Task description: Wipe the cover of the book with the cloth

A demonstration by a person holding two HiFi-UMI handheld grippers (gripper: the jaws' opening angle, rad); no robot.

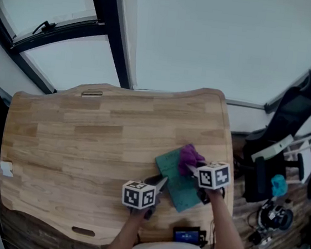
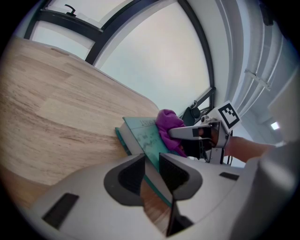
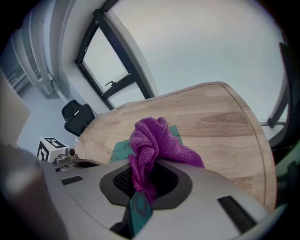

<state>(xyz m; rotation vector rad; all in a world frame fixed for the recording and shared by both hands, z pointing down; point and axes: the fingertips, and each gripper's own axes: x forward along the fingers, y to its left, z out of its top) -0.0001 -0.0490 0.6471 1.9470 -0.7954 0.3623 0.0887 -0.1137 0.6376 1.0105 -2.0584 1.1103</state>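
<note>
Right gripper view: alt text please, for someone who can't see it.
The right gripper pinches a bunched purple cloth that rests on a teal book on a light wooden table, with windows behind.

Rightward on table (image 1: 86, 141) — cloth (image 1: 189, 157) atop book (image 1: 176, 180)

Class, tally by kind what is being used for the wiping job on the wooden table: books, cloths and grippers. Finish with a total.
book: 1
cloth: 1
grippers: 2 (left gripper, right gripper)
Total: 4
</note>
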